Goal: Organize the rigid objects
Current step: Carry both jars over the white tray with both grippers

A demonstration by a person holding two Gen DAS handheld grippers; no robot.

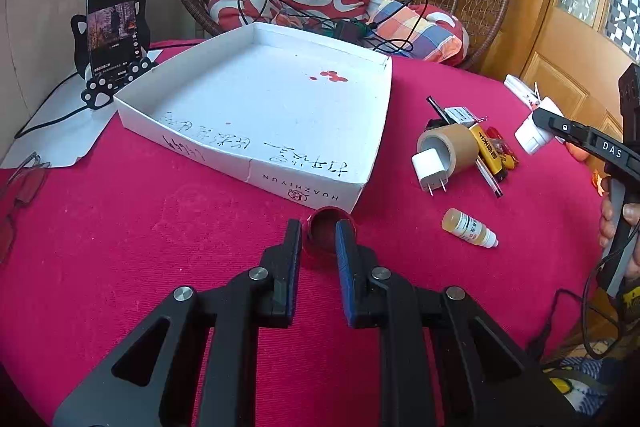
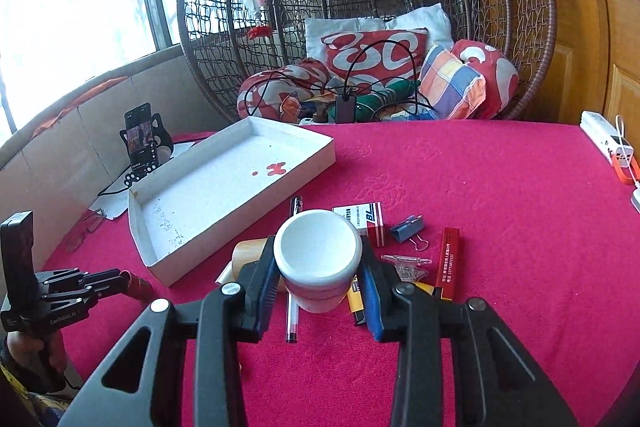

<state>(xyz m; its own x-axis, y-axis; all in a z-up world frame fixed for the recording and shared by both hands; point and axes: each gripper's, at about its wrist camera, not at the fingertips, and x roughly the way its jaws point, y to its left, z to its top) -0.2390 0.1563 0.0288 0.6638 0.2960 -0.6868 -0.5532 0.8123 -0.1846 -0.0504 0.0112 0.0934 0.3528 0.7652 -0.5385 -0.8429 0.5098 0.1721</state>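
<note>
Red lid [image 1: 326, 233] half-hidden in left tongs [image 1: 319, 227], right tongs [image 2: 319, 263] gripping white cup [image 2: 318, 259]

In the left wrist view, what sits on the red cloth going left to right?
Glasses → phone → white box → tape roll → dropper bottle → white jar, held in the right gripper.
</note>
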